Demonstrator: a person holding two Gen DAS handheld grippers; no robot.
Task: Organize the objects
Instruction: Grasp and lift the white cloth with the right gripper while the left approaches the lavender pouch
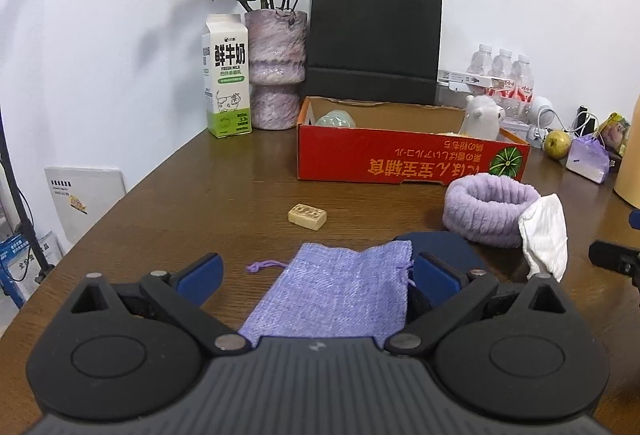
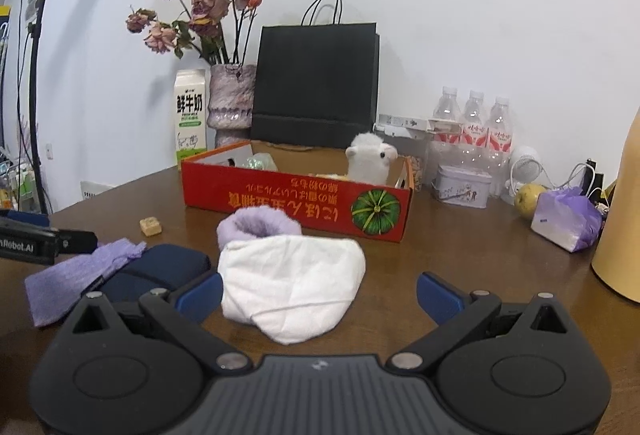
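The left gripper (image 1: 316, 275) stands with its fingers spread wide, holding nothing; a lilac drawstring pouch (image 1: 336, 295) lies flat on the desk (image 1: 200, 203) between them, its mouth end overlapping a dark blue case (image 1: 448, 247). The right gripper (image 2: 318, 293) is likewise spread apart and empty, with a folded white cloth (image 2: 296, 287) lying between its fingers. Just behind the cloth and touching it sits a purple fluffy headband (image 2: 258, 225). A small tan block (image 1: 307, 216) rests alone on the desk, apart from the pouch. A red cardboard box (image 1: 400, 159) stands further back, containing a white plush toy (image 1: 482, 115) and a pale green item too obscured to identify. A milk carton (image 1: 226, 75) and a vase of dried roses (image 1: 276, 71) stand at the rear.
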